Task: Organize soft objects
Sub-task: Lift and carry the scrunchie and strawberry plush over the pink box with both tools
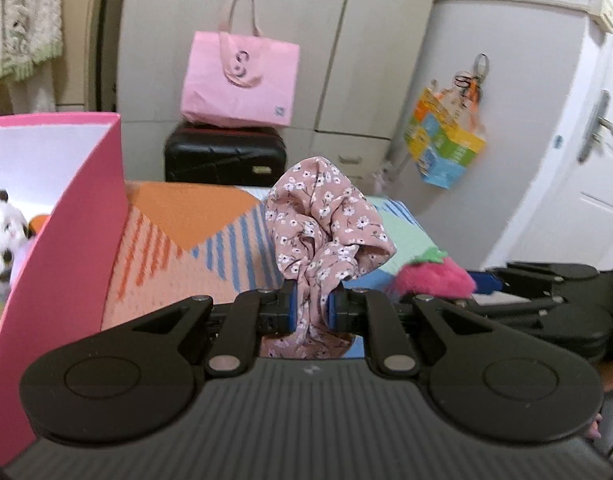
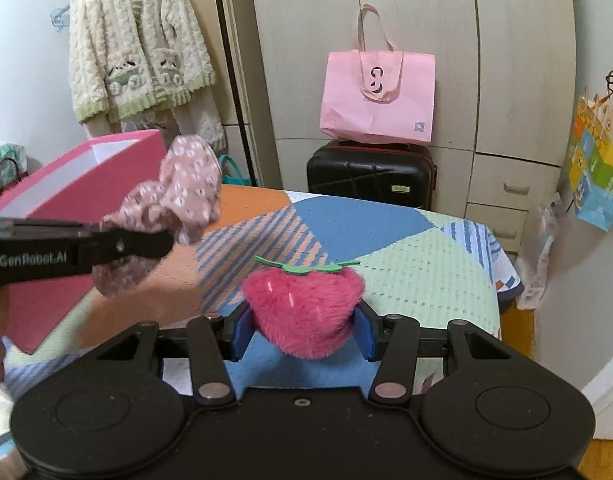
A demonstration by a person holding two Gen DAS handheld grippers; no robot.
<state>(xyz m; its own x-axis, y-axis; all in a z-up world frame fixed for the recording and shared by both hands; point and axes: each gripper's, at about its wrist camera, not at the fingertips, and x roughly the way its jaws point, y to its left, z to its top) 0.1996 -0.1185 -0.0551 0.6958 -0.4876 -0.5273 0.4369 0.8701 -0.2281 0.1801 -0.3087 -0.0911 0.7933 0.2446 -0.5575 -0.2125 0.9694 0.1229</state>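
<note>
Both claws loaded beside the pink box
Left claw point(image 1: 311, 310) gripped floral cloth point(image 1: 326, 220) just right of pink box point(image 1: 66, 240); right claw point(image 2: 302, 330) clenched plush strawberry point(image 2: 302, 304), farther right of the box

"GenRobot.AI", slightly blurred, on the left gripper point(image 2: 146, 246) side.

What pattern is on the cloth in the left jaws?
Small white flowers on dusty pink fabric; left wrist view.
</note>
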